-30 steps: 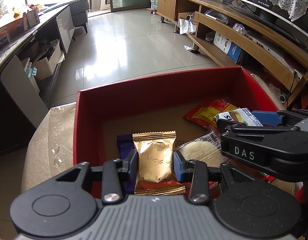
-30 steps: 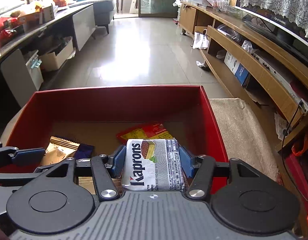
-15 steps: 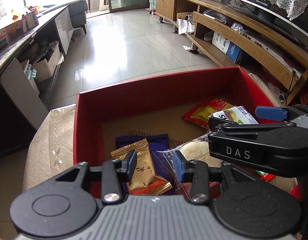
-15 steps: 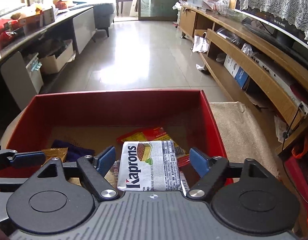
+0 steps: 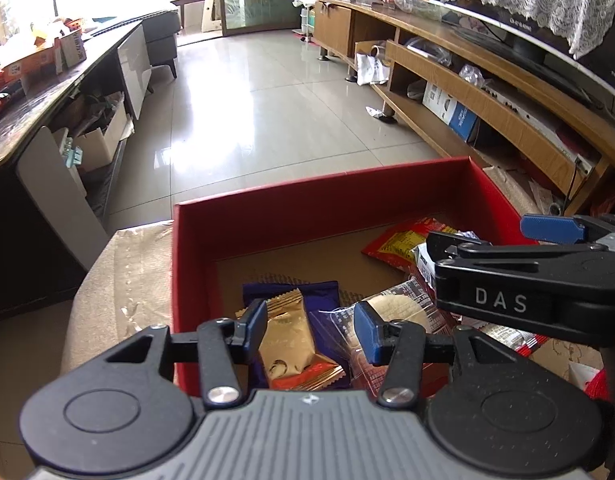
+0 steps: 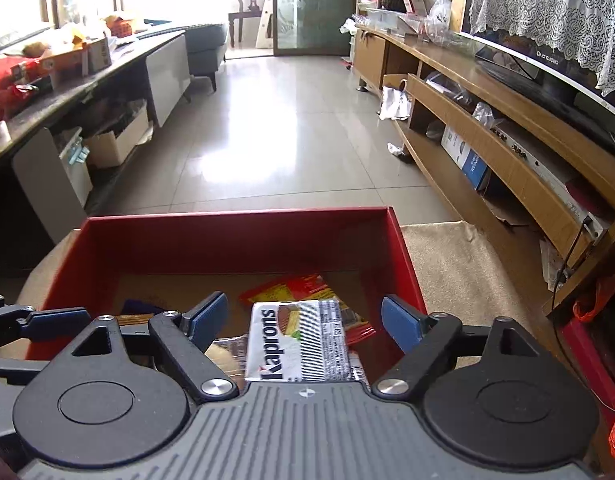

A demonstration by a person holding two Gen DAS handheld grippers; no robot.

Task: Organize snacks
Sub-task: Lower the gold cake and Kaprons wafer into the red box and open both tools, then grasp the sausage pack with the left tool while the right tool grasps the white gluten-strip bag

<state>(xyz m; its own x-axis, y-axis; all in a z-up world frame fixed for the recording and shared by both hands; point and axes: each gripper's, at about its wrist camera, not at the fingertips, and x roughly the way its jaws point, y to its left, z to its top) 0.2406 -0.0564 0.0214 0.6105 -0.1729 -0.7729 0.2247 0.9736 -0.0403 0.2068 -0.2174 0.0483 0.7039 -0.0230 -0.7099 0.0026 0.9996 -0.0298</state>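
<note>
in the red cardboard box (image 5: 307, 216) the gold foil snack packet (image 5: 285, 340) is seen below the left gripper (image 5: 309, 326), its long axis along the fingers. the jaws have just been opening and the packet is released. further right, the white "kaprons" wafer packet (image 6: 303, 340) lies lengthwise between the widely opened jaws of the right gripper (image 6: 303, 320), untouched. both grippers are pointed downward into the box.

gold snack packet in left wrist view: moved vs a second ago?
Yes. The gold packet dropped from the opening left gripper onto the purple packet in the red box.
</note>
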